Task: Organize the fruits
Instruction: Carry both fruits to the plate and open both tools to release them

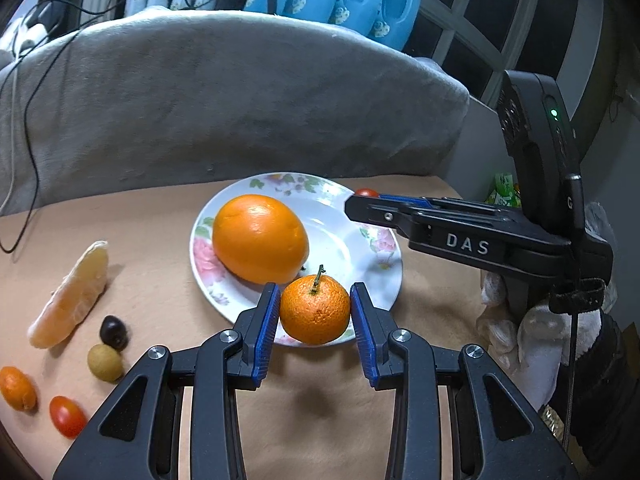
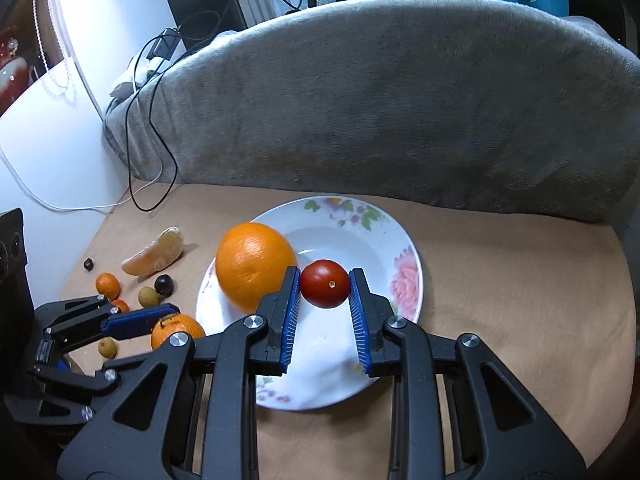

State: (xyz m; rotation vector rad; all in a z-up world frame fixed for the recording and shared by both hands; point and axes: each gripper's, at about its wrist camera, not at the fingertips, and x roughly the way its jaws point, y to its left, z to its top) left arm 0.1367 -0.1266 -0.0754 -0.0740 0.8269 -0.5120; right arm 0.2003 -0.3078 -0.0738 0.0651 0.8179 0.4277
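Note:
A white floral plate [image 1: 372, 256] [image 2: 404, 256] lies on the tan table with a large orange [image 1: 260, 238] [image 2: 254, 264] on its left side. My left gripper [image 1: 315, 314] is shut on a small stemmed mandarin [image 1: 315, 310] [image 2: 176, 330], held over the plate's near rim. My right gripper [image 2: 325, 286] is shut on a red cherry tomato [image 2: 325, 283] above the plate's middle. In the left wrist view the right gripper [image 1: 362, 196] reaches in from the right, the tomato [image 1: 367, 192] peeking out at its tip.
Left of the plate lie a peeled citrus segment [image 1: 72, 296] [image 2: 154, 258], a dark grape [image 1: 114, 332], a longan [image 1: 105, 362], a kumquat [image 1: 18, 389] and another cherry tomato [image 1: 67, 416]. A grey blanket-covered back [image 1: 240, 100] bounds the table's far edge. Black cables [image 2: 154, 152] hang at far left.

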